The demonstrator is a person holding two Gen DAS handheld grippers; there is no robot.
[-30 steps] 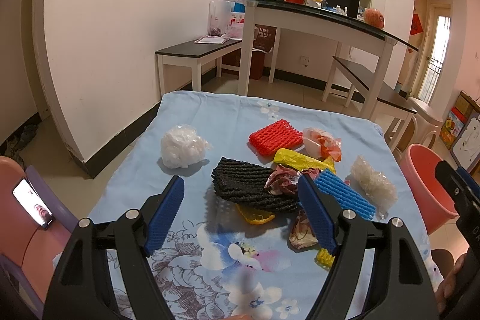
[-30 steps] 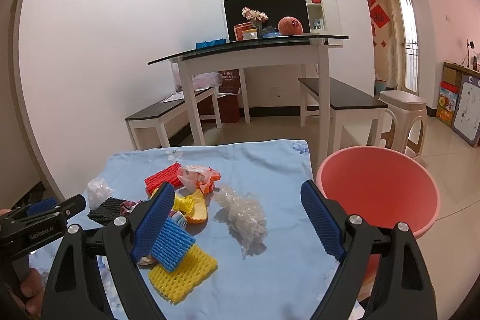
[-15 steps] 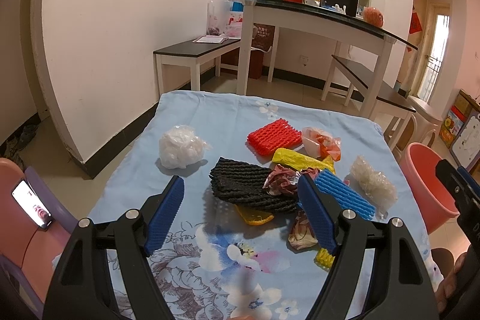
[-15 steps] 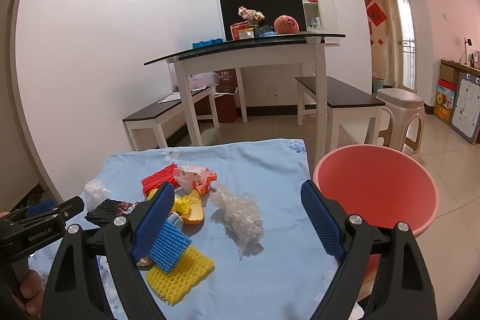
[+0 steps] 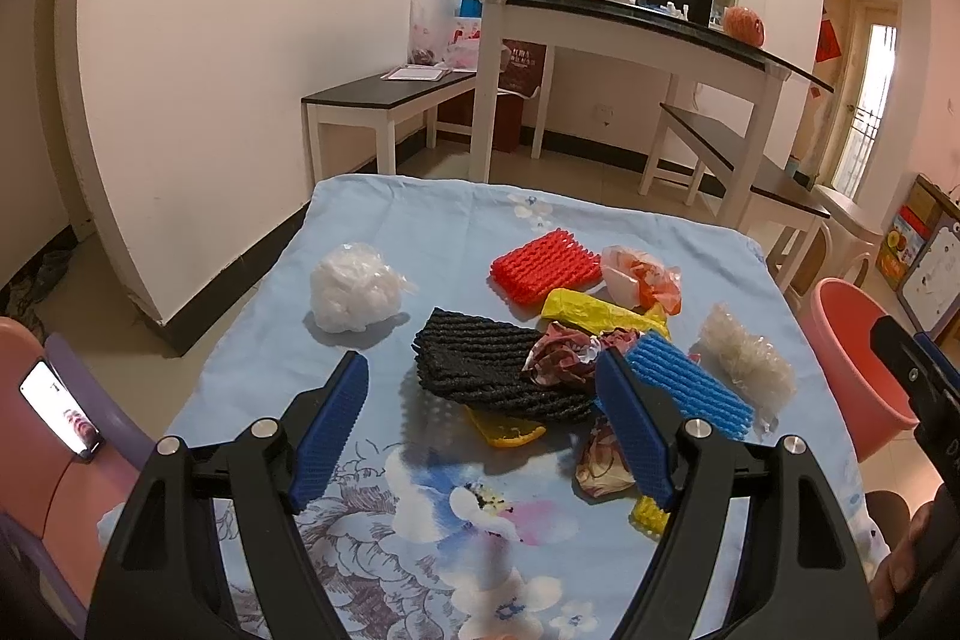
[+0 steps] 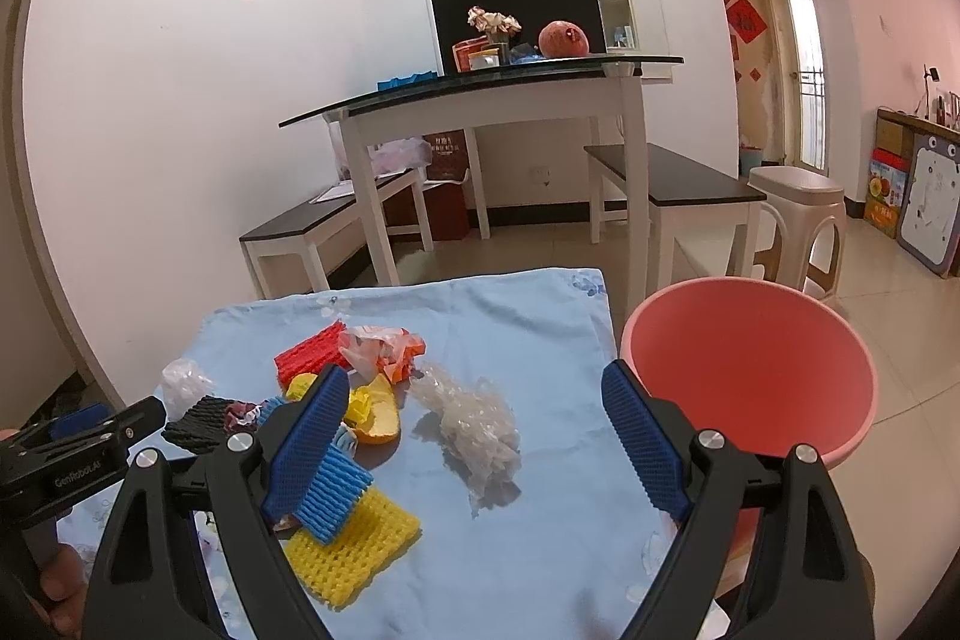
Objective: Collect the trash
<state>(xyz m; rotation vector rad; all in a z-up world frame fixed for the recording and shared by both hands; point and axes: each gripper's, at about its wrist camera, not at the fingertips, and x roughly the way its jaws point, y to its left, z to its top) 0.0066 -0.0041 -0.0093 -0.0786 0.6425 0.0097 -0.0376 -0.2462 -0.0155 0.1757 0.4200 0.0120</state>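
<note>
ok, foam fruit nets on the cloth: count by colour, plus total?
red foam net: 1
black foam net: 1
blue foam net: 1
yellow foam net: 1
Total: 4. All lie on the blue cloth; both grippers open, holding nothing.

The left gripper point(image 5: 483, 433) hovers with jaws spread wide, holding nothing. The right gripper point(image 6: 477, 439) is level beside it, jaws equally wide and empty. A hand point(image 6: 57, 589) grips the left handle.
</note>
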